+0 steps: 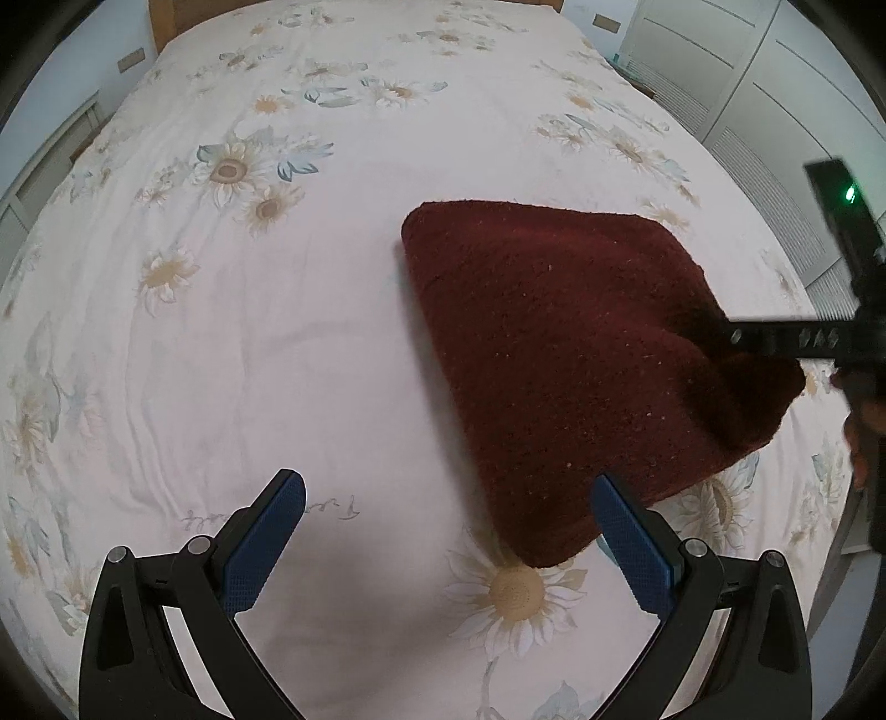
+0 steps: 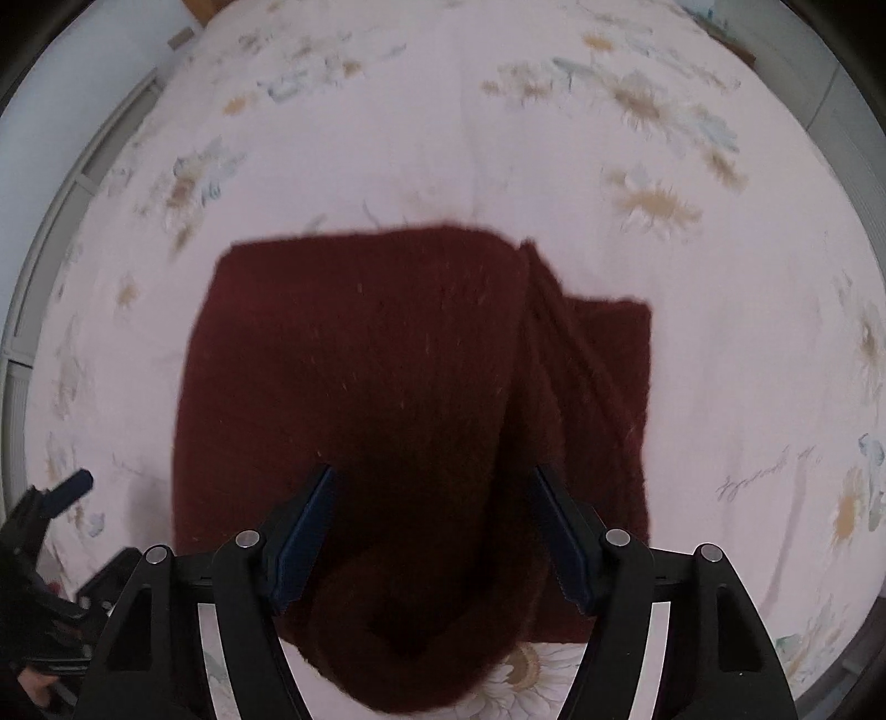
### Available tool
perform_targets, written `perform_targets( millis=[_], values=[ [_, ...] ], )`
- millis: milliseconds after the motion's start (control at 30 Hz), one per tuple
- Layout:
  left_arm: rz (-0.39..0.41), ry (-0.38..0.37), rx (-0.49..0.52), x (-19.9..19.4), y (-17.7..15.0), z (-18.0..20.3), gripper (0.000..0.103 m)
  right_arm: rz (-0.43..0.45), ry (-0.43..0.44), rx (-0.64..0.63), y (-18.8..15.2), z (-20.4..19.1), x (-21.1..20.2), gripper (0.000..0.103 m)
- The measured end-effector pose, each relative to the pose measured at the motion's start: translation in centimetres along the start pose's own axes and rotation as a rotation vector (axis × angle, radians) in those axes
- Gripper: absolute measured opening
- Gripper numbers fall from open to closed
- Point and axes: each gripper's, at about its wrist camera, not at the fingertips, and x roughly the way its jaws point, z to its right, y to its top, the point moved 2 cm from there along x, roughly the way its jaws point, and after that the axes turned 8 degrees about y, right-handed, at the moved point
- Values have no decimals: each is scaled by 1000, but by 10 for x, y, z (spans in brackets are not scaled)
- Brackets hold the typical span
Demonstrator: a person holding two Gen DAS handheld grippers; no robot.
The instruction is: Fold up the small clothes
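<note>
A dark red fuzzy knitted garment [image 1: 559,354] lies folded on the floral bed sheet [image 1: 310,343]. My left gripper [image 1: 448,493] is open and empty, just left of the garment's near corner, with its right finger [image 1: 631,548] against the cloth edge. My right gripper shows at the right edge of the left wrist view [image 1: 775,340], reaching over the garment's right side. In the right wrist view my right gripper [image 2: 432,487] is open with its fingers spread over the garment [image 2: 360,354]. A folded layer [image 2: 598,376] sticks out on the right.
The bed sheet [image 2: 443,138] spreads wide around the garment. White wardrobe doors [image 1: 775,94] stand to the right of the bed. A wooden headboard [image 1: 163,22] is at the far end. My left gripper shows at the lower left of the right wrist view [image 2: 61,498].
</note>
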Motion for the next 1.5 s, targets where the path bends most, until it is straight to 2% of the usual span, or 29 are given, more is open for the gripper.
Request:
perform_targets(
  millis=[33, 67, 100, 133, 167, 267, 433, 567, 700, 800, 933, 1033, 1133, 1200, 1367, 1500],
  values=[
    [-3, -7, -2, 1, 0, 0, 102, -6, 3, 1, -3, 1, 3, 71],
    [-6, -12, 0, 3, 0, 1, 102, -8, 6, 2, -5, 2, 5, 65],
    [-7, -14, 3, 5, 0, 2, 102, -12, 8, 4, -8, 3, 7, 53],
    [-7, -17, 5, 6, -1, 2, 102, -19, 8, 4, -10, 5, 8, 46],
    [-10, -20, 4, 8, -1, 3, 102, -29, 16, 2, -13, 5, 11, 33],
    [-22, -30, 5, 11, -3, 5, 102, -45, 23, -30, -23, 6, 13, 23],
    [-30, -18, 31, 15, -5, 13, 102, 62, 47, -9, -33, 21, -14, 15],
    [-26, -13, 43, 15, -3, 19, 102, 125, 25, -12, -39, 34, -40, 11],
    [-18, -24, 51, 12, -1, 27, 102, 164, 20, 9, -50, 51, -60, 10],
    [-16, -36, 60, 12, 0, 34, 102, 151, 26, 20, -58, 57, -56, 10],
    [-21, -44, 59, 14, 1, 38, 102, 124, 77, 69, -61, 59, -36, 12],
    [-26, -42, 62, 14, 0, 37, 102, 128, 67, 96, -58, 59, -37, 19],
    [-23, -26, 69, 14, 0, 34, 102, 136, 20, 99, -51, 55, -44, 40],
    [-21, -23, 61, 14, 0, 31, 102, 148, 29, 111, -47, 53, -51, 61],
    [-26, -30, 51, 14, 0, 28, 102, 88, 44, 106, -38, 46, -38, 75],
    [-25, -23, 56, 13, 1, 28, 102, -3, 94, 126, -37, 46, -1, 76]
  ],
)
